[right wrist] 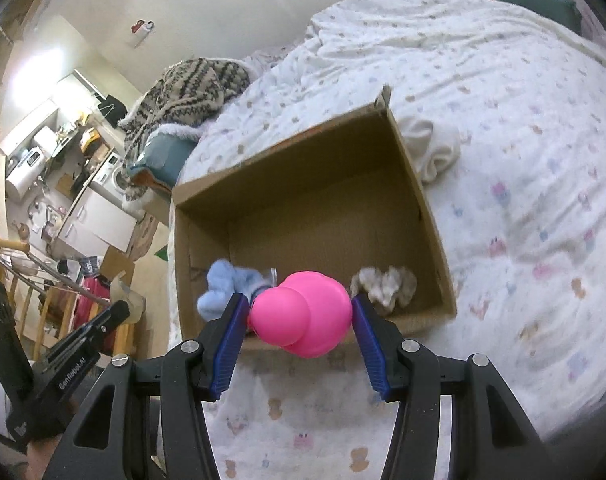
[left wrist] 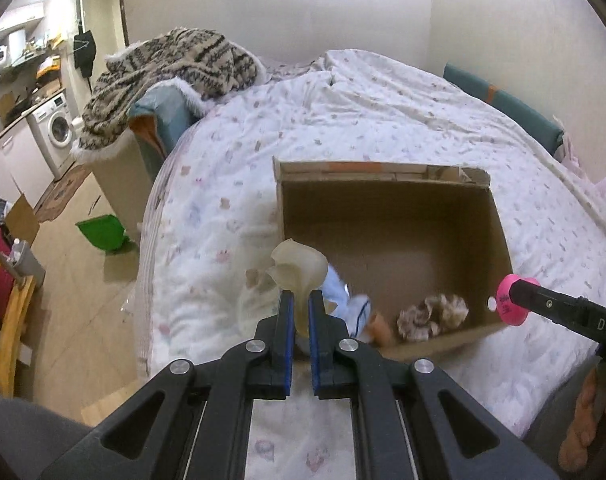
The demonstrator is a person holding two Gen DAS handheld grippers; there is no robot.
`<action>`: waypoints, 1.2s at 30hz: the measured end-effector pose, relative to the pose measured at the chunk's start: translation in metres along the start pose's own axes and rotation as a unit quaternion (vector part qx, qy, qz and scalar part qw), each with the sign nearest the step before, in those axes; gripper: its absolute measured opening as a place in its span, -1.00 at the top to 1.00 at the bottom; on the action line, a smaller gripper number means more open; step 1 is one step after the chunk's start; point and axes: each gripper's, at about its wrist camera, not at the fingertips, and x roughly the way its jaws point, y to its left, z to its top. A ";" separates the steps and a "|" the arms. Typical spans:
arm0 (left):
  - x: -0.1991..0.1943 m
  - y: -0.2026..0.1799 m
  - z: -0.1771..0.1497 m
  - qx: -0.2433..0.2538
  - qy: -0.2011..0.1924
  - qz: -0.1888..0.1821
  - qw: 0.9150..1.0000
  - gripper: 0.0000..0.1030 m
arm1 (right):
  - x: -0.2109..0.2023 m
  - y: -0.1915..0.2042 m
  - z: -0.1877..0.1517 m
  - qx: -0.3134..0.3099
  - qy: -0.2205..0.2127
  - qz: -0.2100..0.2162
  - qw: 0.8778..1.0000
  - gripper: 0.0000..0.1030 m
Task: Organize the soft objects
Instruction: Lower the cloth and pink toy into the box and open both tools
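An open cardboard box (left wrist: 383,170) (right wrist: 295,148) lies on the bed's white patterned quilt (left wrist: 383,112). Inside it, near the front wall, are a brown-and-white fluffy scrunchie (left wrist: 433,316) (right wrist: 385,286), a light blue fluffy item (left wrist: 345,300) (right wrist: 223,288) and a small orange piece (left wrist: 379,326). My left gripper (left wrist: 301,300) is shut on a cream, floppy soft piece (left wrist: 299,268), held above the box's front left corner. My right gripper (right wrist: 301,312) is shut on a round pink soft toy (right wrist: 301,314) (left wrist: 511,300) over the box's front edge.
A white rolled cloth (right wrist: 431,148) lies on the quilt against the box's outer side. A patterned knit blanket (left wrist: 171,76) is heaped at the bed's far left corner. On the floor to the left are a green pan (left wrist: 103,232), a wooden chair (left wrist: 7,320) and a washing machine (left wrist: 57,128).
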 end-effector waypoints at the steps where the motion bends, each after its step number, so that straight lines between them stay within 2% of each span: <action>1: 0.003 -0.002 0.003 0.002 0.000 -0.001 1.000 0.87 | 0.002 0.000 0.003 -0.002 -0.001 0.000 1.000 -0.09; 16: 0.069 -0.031 0.019 0.039 0.022 -0.008 0.999 0.87 | 0.051 -0.003 0.028 -0.025 0.016 -0.011 0.999 -0.09; 26: 0.110 -0.040 0.009 0.052 0.031 -0.010 0.998 0.86 | 0.080 -0.010 0.021 -0.028 0.038 -0.023 0.999 -0.09; 36: 0.124 -0.035 0.002 0.042 0.042 -0.020 0.998 0.85 | 0.094 -0.021 0.016 -0.012 0.053 -0.039 0.998 -0.10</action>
